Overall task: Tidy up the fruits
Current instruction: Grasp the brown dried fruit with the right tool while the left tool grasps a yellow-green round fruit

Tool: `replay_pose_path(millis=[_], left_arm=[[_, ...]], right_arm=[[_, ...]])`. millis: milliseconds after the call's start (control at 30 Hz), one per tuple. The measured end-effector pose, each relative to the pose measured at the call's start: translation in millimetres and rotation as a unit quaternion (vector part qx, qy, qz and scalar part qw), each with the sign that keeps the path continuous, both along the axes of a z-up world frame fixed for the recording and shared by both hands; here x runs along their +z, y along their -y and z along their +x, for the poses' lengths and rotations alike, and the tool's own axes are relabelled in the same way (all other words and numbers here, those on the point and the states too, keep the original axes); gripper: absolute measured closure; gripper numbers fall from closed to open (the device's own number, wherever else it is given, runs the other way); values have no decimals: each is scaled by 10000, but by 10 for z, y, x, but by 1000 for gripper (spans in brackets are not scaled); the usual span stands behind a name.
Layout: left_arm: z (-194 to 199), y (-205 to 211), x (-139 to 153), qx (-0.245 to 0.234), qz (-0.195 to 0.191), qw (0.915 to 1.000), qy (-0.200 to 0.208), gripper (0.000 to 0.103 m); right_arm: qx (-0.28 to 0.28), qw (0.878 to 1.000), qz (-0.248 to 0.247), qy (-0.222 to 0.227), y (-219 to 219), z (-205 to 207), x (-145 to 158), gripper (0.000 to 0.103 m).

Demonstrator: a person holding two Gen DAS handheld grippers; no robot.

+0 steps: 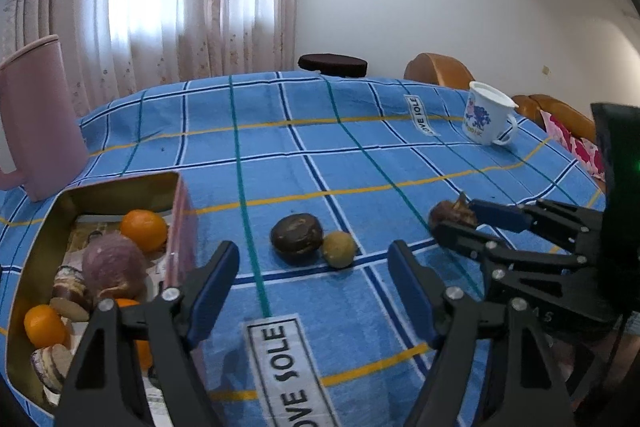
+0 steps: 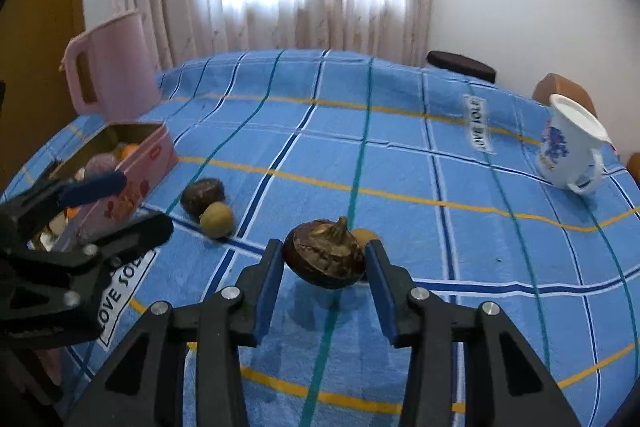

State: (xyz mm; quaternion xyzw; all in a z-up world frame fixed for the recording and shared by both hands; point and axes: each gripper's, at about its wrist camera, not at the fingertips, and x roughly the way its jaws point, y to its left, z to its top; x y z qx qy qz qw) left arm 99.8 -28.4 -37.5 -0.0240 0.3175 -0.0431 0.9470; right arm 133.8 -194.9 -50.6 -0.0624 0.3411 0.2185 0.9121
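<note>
My right gripper (image 2: 325, 277) squeezes a brown fruit (image 2: 325, 259); my left gripper (image 1: 314, 287) is open, near "LOVE SOLE" writing (image 1: 282, 367).

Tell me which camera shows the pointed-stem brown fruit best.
The right wrist view: the brown fruit sits centred and close between the right gripper pads. The left wrist view shows it small, off right, partly hidden by those fingers.

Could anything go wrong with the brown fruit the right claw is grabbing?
Maybe. The right gripper squeezes the round brown fruit with a stem only at its sides, so it might slip out and roll across the blue cloth. A small yellow fruit sits right behind it and could get bumped. The pink tin is already crowded, so another fruit may not settle easily.
</note>
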Motion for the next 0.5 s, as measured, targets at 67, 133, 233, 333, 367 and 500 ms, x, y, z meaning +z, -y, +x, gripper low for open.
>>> replay_pose_path(millis=[67,133,233,333,367,500], left_arm=[[56,69,-24,-93,33,9999,-118,40],[118,134,-67,-180,70,9994,-303,51],[239,233,-141,-310,46,9977,-597,53],[367,270,-209,-305,-51,9960,-840,55],[406,289,-220,-274,-6,9958,-878,57],[534,344,-281,-240,76,9936,-1099,73]], right_arm=[[-89,9999,124,33,61,1,23,59],[-120,9997,217,44,96,1,35,59],[-112,9996,234,106,88,-19,47,59],[-87,9994,282,179,100,-47,66,59],[-89,9993,296,188,106,-50,69,59],[-101,9990,397,191,143,-48,73,59]])
